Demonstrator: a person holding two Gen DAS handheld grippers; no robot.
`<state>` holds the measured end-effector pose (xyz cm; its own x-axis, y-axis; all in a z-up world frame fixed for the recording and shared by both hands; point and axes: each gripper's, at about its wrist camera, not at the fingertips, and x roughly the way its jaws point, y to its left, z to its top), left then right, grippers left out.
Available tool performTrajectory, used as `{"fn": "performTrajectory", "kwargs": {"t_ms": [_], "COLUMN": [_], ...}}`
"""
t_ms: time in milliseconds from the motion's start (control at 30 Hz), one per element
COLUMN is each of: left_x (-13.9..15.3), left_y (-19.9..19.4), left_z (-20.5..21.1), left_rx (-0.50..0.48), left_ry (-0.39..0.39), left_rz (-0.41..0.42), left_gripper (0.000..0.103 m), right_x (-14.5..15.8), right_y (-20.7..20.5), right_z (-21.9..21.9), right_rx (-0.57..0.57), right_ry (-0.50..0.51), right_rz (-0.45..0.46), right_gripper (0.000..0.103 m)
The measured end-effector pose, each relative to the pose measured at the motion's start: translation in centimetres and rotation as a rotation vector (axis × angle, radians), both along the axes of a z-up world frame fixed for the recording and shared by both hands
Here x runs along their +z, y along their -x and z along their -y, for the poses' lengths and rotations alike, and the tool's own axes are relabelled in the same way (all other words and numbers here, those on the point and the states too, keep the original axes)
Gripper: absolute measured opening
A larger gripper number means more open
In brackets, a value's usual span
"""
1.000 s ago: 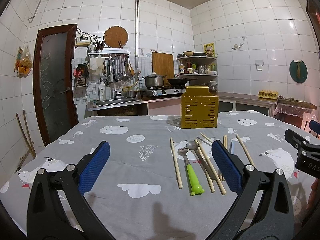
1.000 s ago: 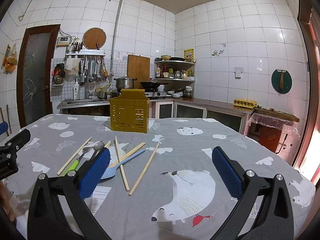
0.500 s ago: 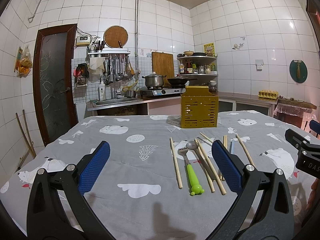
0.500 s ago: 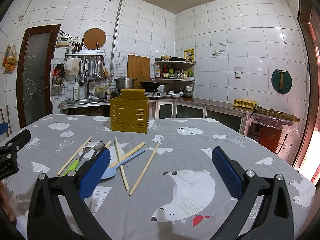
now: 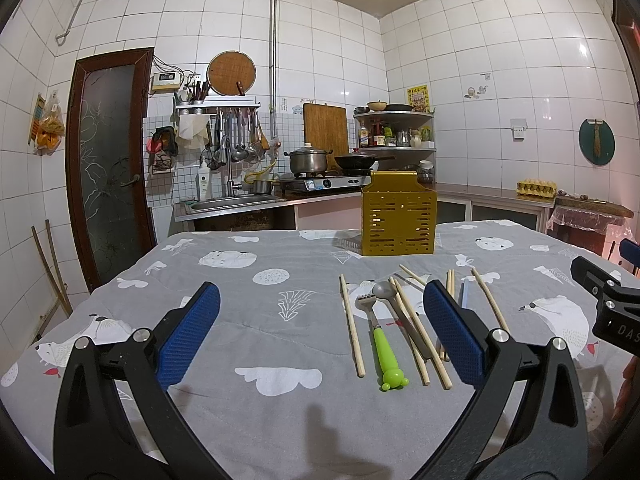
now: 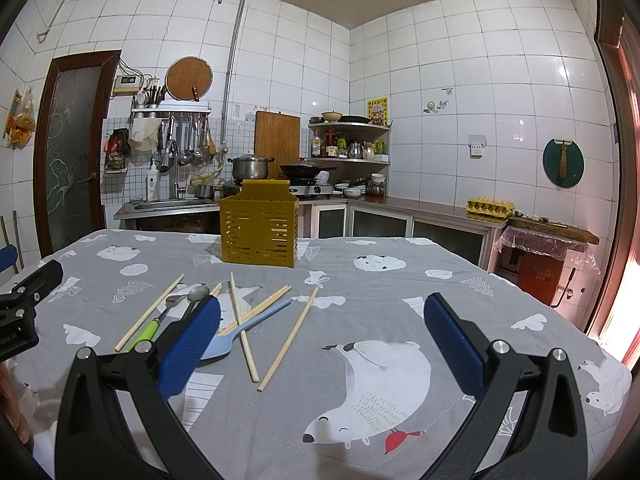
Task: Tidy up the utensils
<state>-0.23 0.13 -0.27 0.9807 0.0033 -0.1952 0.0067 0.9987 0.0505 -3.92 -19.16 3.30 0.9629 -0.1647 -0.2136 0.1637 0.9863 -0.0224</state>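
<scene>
Several wooden chopsticks [image 5: 351, 328] [image 6: 289, 332] lie scattered on the grey table, mixed with a green-handled fork [image 5: 381, 340] [image 6: 149, 329], a metal spoon [image 5: 385, 291] [image 6: 197, 294] and a light blue spoon [image 6: 245, 328]. A yellow slotted utensil holder [image 5: 398, 219] [image 6: 259, 236] stands upright behind them. My left gripper [image 5: 320, 334] hovers open over the cloth, left of the utensils, its right pad over some chopsticks. My right gripper [image 6: 322, 338] is open too, its left pad near the blue spoon. Neither holds anything.
The table wears a grey cloth [image 5: 240, 360] with white animal prints. Behind it run a counter with a sink [image 5: 230, 202], a stove with a pot [image 5: 308, 160] and a pan, and corner shelves. A brown door [image 5: 108, 160] is at the left.
</scene>
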Motion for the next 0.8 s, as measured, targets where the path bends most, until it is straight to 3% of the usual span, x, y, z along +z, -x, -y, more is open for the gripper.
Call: {"fn": "performTrajectory", "kwargs": {"t_ms": [800], "left_x": [0.14], "left_y": [-0.41], "left_z": [-0.22], "left_rx": [-0.008], "left_ry": [0.008], "left_rz": [-0.042], "left_gripper": [0.098], "right_x": [0.23], "right_y": [0.03], "right_z": [0.11], "right_rx": [0.003], "right_ry": [-0.001], "right_rz": [-0.002], "right_gripper": [0.099]}}
